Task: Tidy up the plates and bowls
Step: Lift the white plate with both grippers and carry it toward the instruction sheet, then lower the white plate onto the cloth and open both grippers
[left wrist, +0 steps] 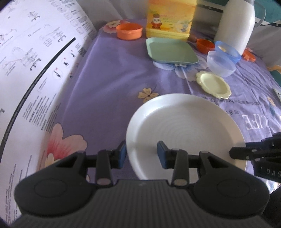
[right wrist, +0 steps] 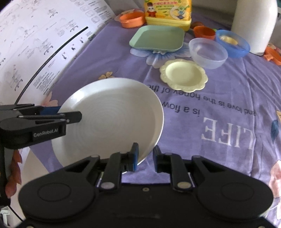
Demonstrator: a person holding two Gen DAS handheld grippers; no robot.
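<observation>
A: Left wrist cam: close, steep look down over its tool (left wrist: 142, 154) at the tabletop (left wrist: 108, 84).
B: Right cam same, from the other side. Both share the white plate (right wrist: 112, 119) and the dishes behind it.

A home: floral tablecloth (right wrist: 210, 98), plastic bowls (right wrist: 208, 52), detergent bottle (right wrist: 167, 14).

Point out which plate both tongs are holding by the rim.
The large round white plate, nearest the cameras. The square green plate and small scalloped pale-yellow plate lie untouched on the purple cloth.
</observation>
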